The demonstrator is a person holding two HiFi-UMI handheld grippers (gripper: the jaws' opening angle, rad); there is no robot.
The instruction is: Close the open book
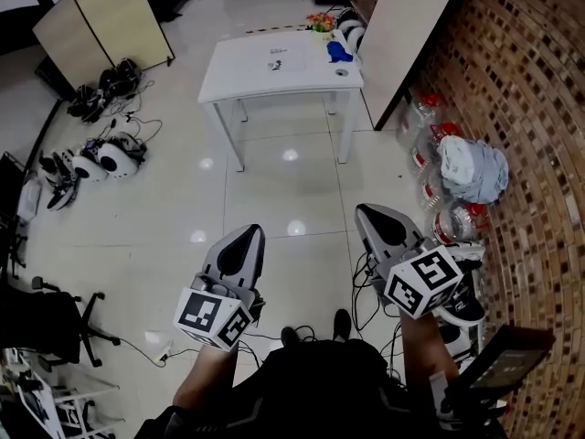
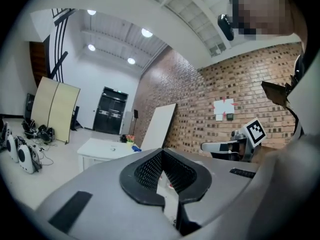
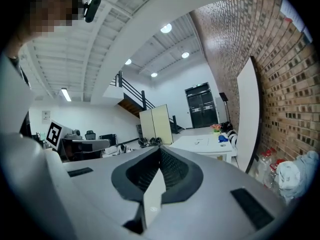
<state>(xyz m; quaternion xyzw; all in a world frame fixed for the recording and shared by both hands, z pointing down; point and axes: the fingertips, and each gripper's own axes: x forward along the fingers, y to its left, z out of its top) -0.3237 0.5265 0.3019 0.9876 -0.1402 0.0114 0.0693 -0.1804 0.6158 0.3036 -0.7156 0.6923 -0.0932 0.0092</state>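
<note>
A white table (image 1: pixel 238 73) stands far ahead across the shiny floor. A small flat white thing with dark print, likely the open book (image 1: pixel 279 61), lies on it; it is too small to make out pages. Beside it lie a blue object (image 1: pixel 338 51) and a small round item (image 1: pixel 344 73). My left gripper (image 1: pixel 248 233) and right gripper (image 1: pixel 365 212) are held level over the floor, well short of the table, both shut with nothing in them. In the left gripper view the jaws (image 2: pixel 162 153) meet at the tip, with the table (image 2: pixel 100 146) beyond. The right gripper (image 3: pixel 160 149) points toward the table (image 3: pixel 200 143).
A brick wall (image 1: pixel 539 80) runs along the right, with a white board (image 1: pixel 411 35) leaning on it. Water bottles and a white bag (image 1: pixel 473 168) sit at its foot. Headsets and cables (image 1: pixel 96 161) litter the floor at left. Folding panels (image 1: pixel 101 16) and an office chair (image 1: pixel 46 323) stand at left.
</note>
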